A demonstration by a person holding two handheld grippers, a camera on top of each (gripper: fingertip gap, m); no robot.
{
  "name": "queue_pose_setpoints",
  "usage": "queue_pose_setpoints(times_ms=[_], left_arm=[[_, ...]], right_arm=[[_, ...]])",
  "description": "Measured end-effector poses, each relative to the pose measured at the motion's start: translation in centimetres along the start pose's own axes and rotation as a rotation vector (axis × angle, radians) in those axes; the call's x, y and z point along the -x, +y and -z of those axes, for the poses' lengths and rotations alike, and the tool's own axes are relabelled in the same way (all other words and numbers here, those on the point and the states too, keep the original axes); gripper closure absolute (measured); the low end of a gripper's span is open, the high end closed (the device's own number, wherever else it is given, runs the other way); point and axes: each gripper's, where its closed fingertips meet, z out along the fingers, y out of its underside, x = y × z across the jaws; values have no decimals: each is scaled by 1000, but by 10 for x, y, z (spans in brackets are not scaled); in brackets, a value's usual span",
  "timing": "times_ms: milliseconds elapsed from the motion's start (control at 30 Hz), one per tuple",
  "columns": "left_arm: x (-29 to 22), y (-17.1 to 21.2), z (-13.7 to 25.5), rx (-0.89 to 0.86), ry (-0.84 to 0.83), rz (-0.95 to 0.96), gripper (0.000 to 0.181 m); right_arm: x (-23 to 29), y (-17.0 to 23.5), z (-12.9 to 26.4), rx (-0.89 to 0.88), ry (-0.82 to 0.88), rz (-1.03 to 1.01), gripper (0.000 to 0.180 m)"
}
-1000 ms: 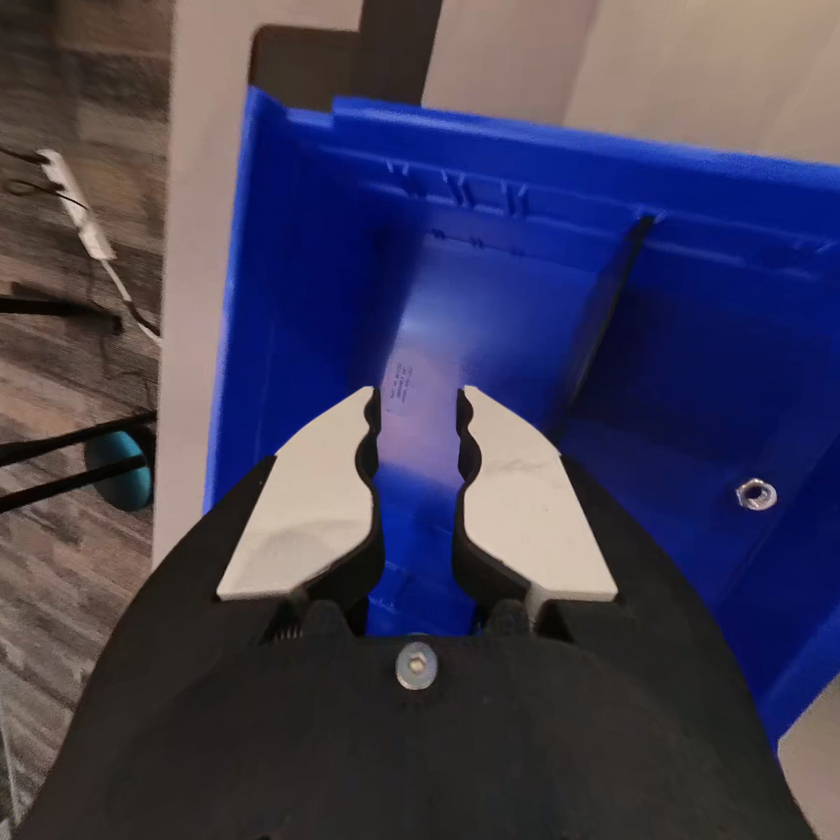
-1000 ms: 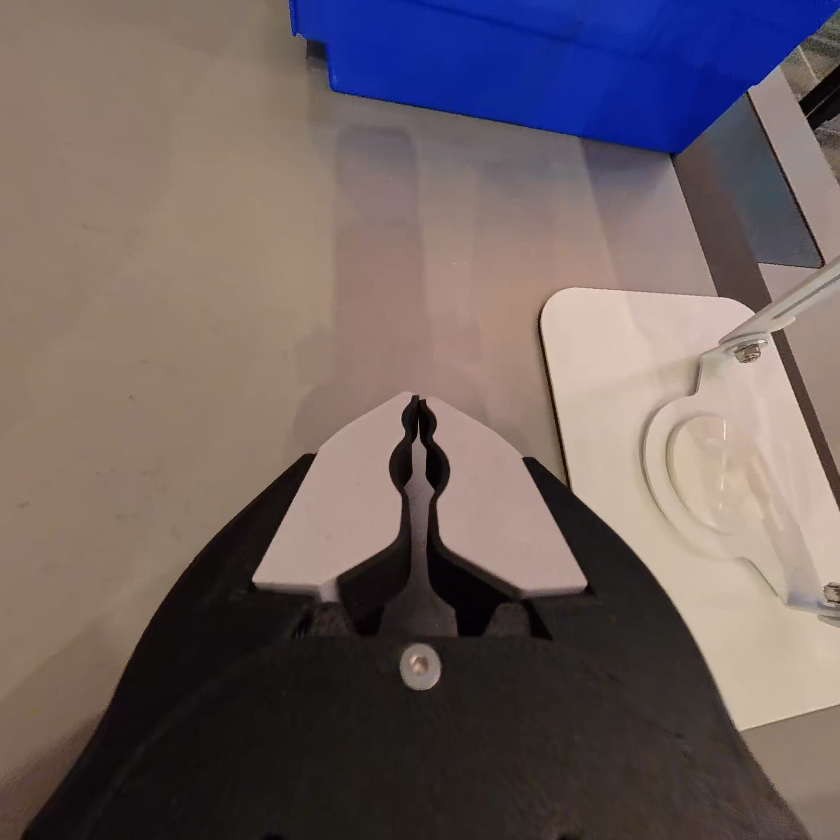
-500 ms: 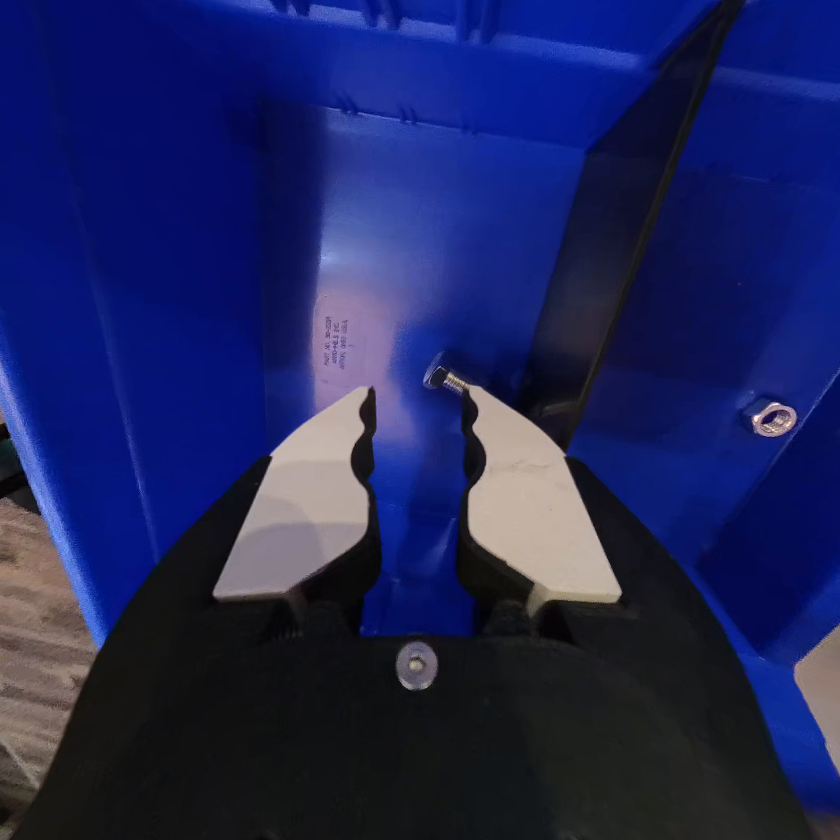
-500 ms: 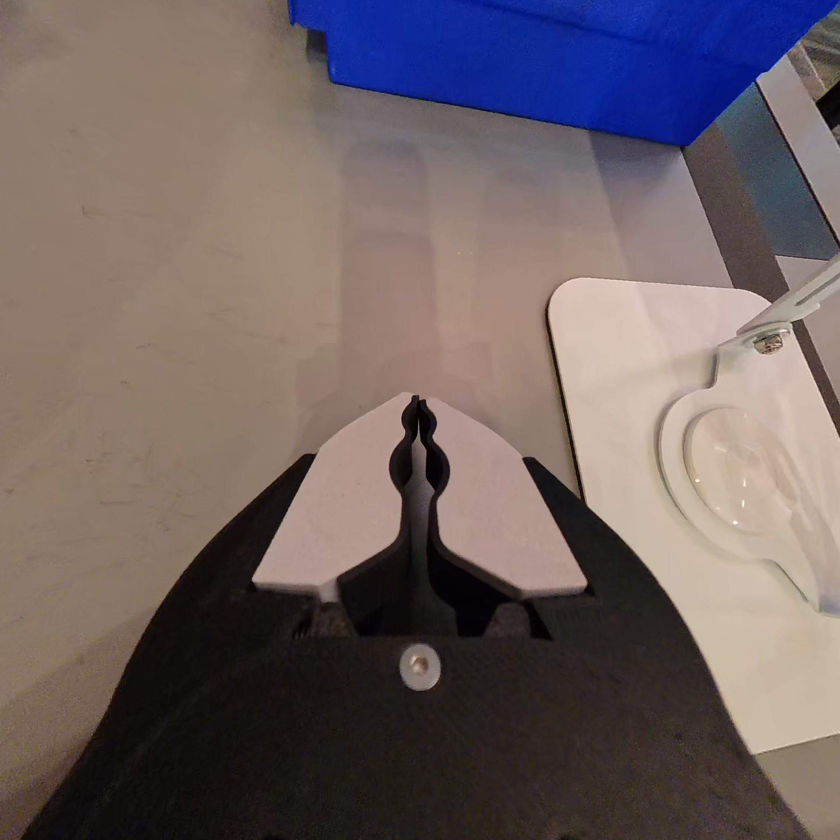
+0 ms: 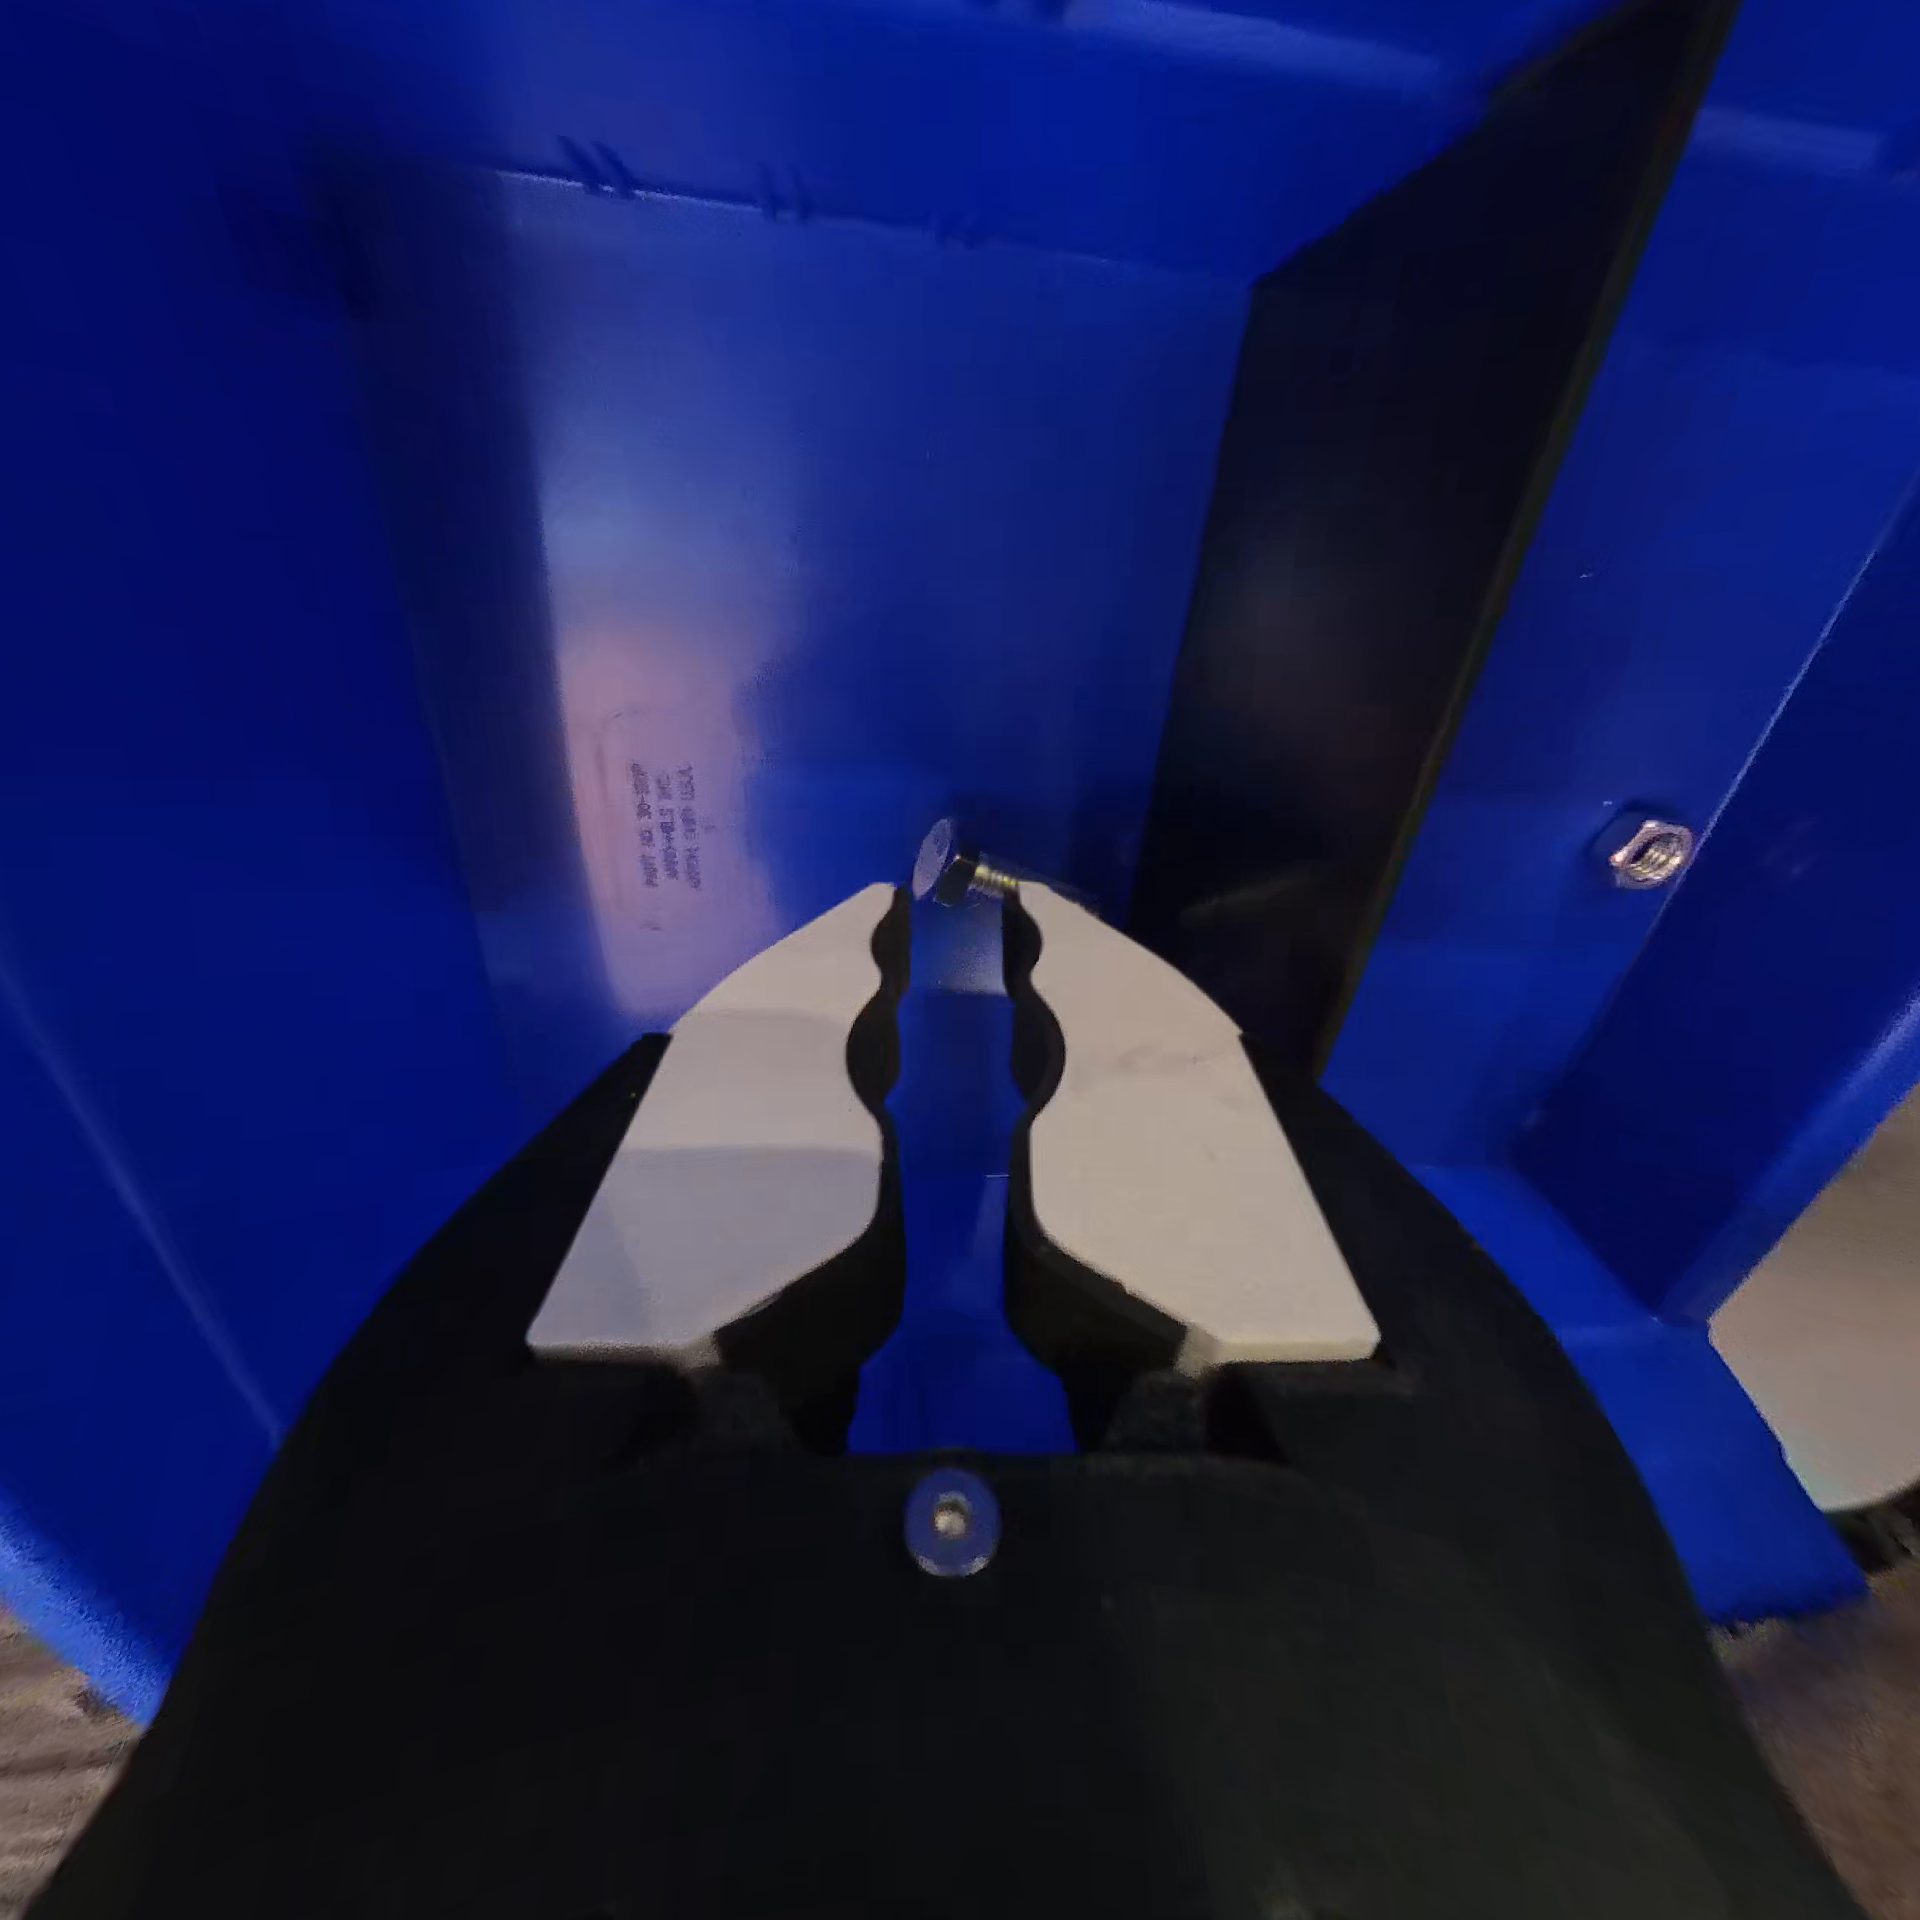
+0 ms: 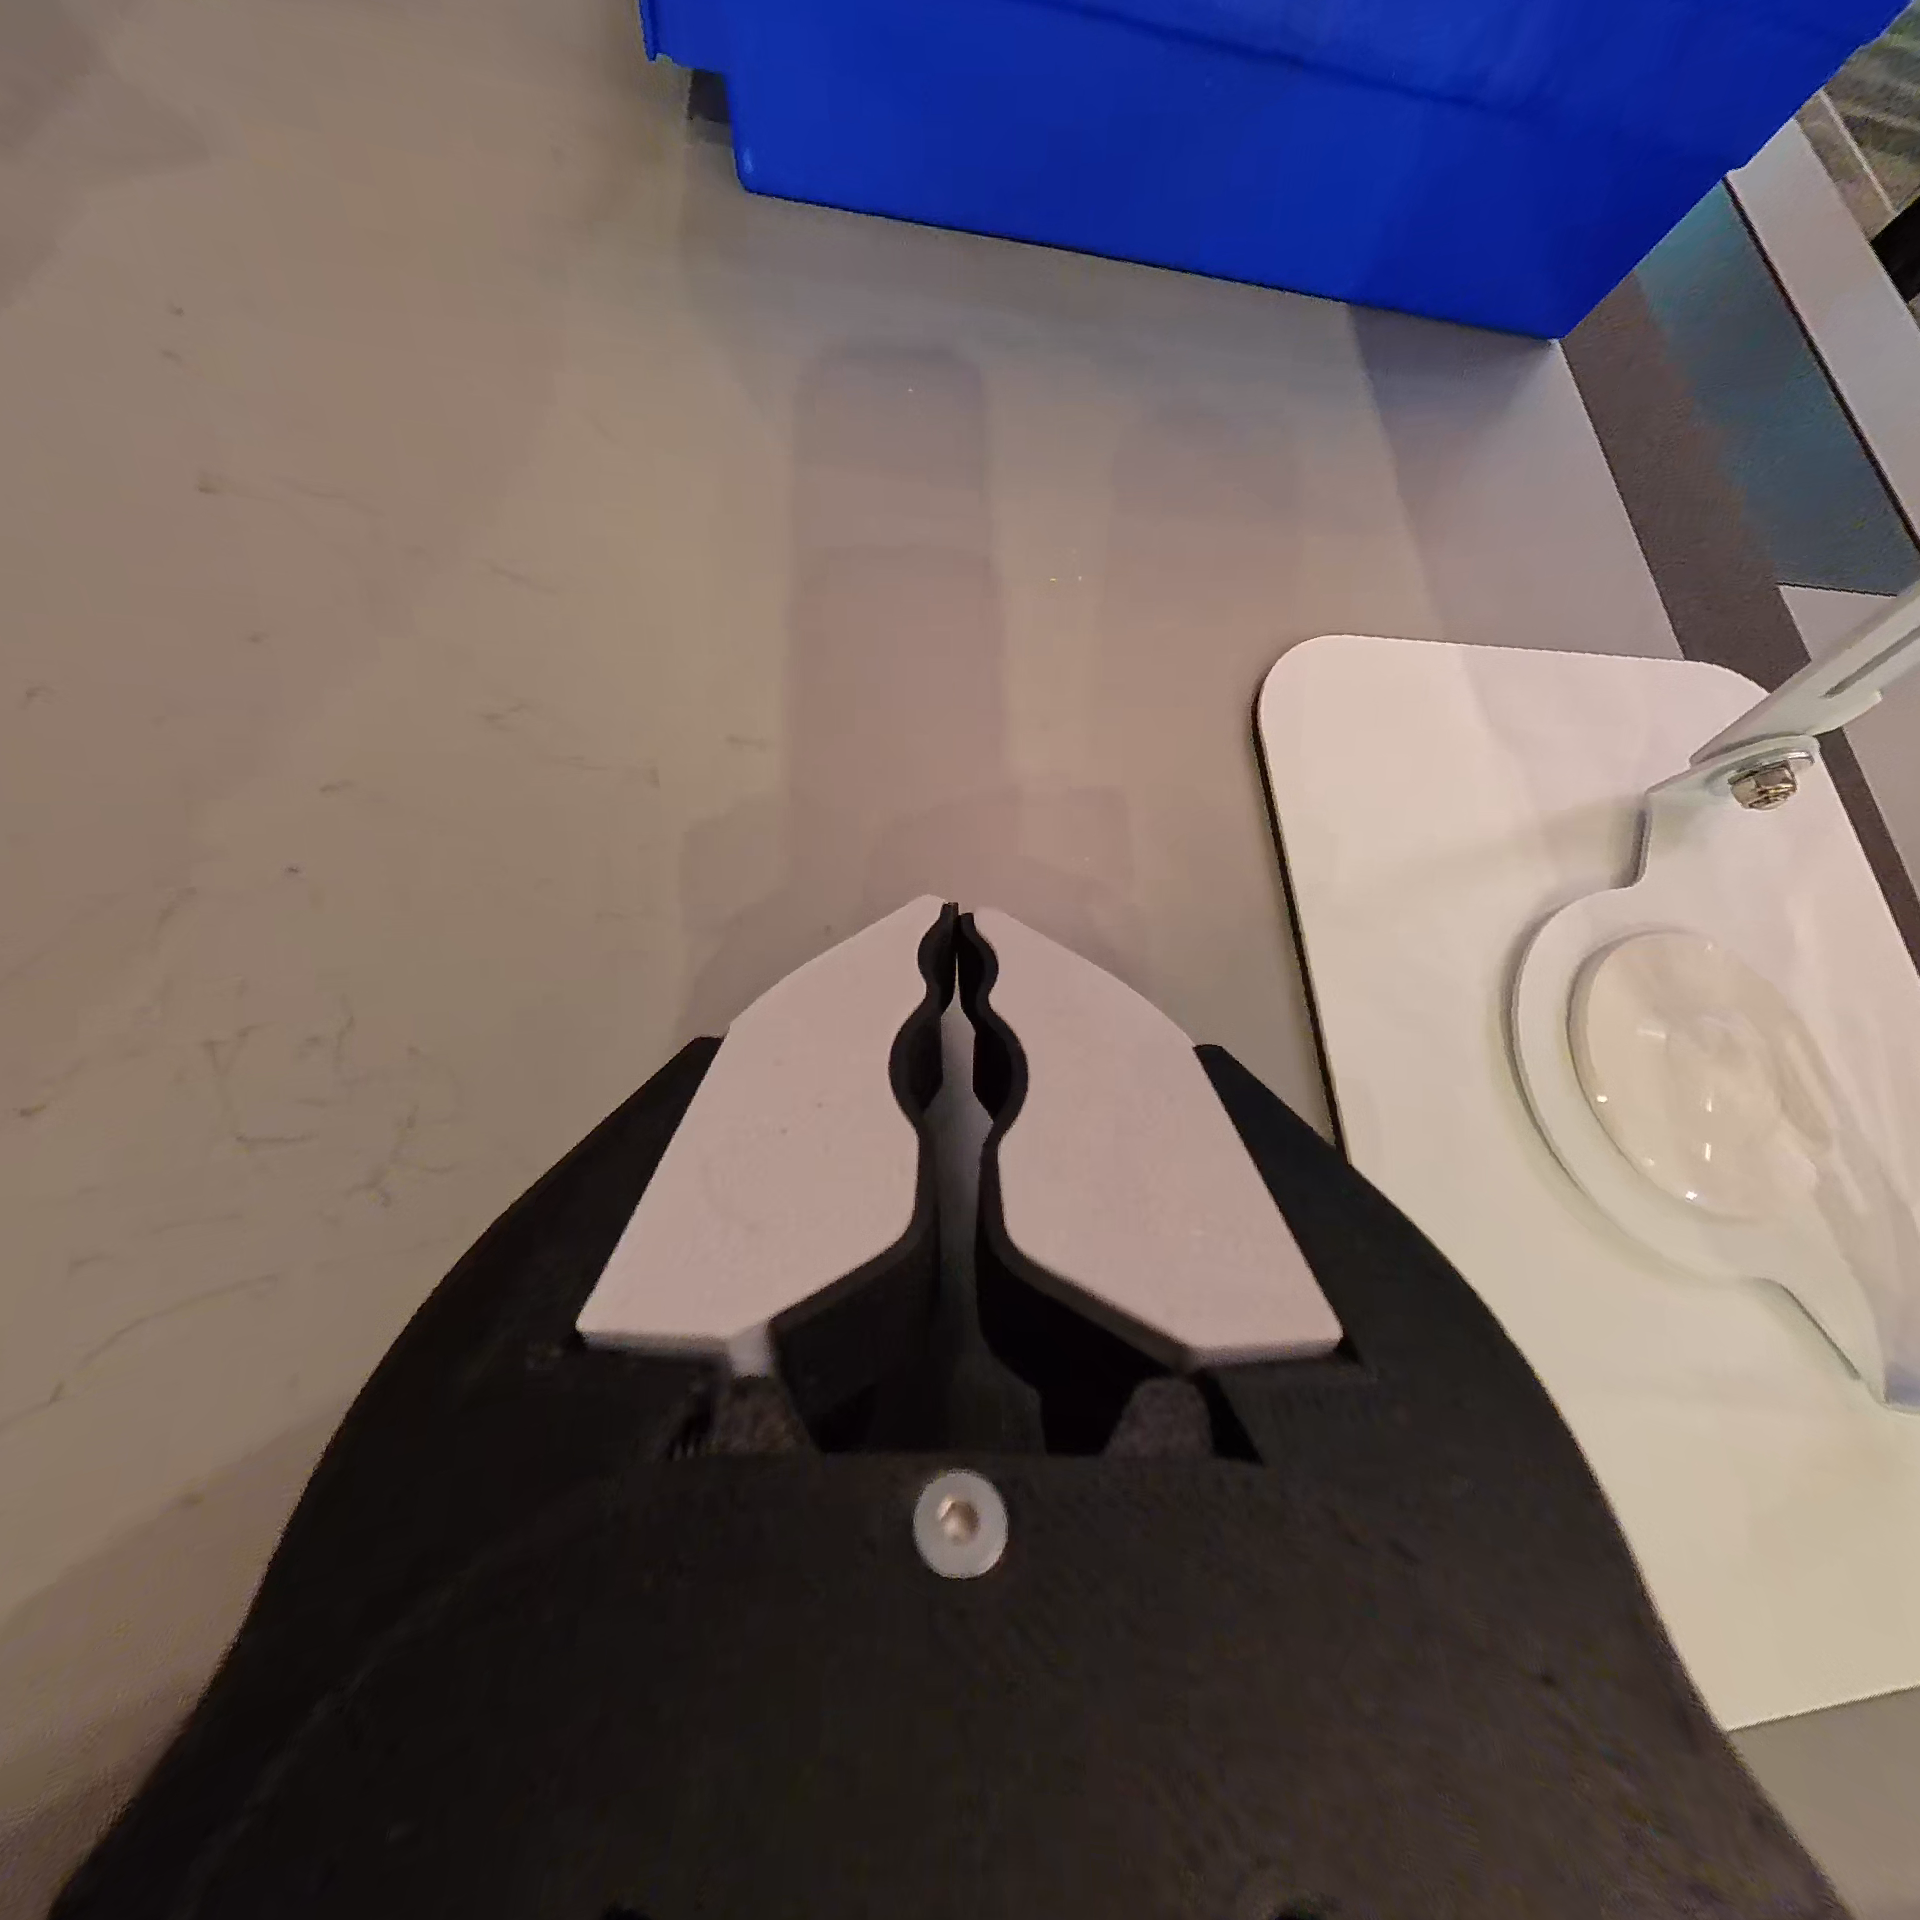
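Note:
My left gripper (image 5: 954,902) is open and reaches down into the left compartment of a blue bin (image 5: 312,623). A small silver bolt (image 5: 956,875) lies on the bin floor right at the fingertips, partly between them. A black divider (image 5: 1351,675) walls off the right compartment, where a silver nut (image 5: 1647,854) lies. My right gripper (image 6: 954,916) is shut and empty, hovering over the grey table (image 6: 416,623), well short of the blue bin (image 6: 1247,135).
A white plate (image 6: 1455,831) lies on the table to the right of the right gripper. On it stands a clear magnifier lens (image 6: 1683,1049) on a metal arm (image 6: 1808,696). Wood-pattern floor shows at the lower corners of the left wrist view. Across from one pair of fingers to the other is roughly 35 cm. To the silver nut (image 5: 1647,854): left tips about 15 cm, right tips about 30 cm.
My left gripper has moved forward and down into the bin's left compartment until the bolt sits at its fingertips. The right gripper has shifted a little and stays shut.

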Motion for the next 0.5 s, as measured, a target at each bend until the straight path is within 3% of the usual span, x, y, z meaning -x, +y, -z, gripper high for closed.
queue_pose_setpoints(times_ms=[233, 333, 500], left_arm=[[1, 5, -13, 99, 63, 77, 146], [-2, 1, -14, 93, 86, 76, 156], [-1, 0, -14, 88, 55, 77, 157]], right_arm=[[2, 1, -1, 12, -2, 17, 180], [2, 1, -1, 11, -1, 18, 180], [2, 1, -1, 10, -1, 22, 180]])
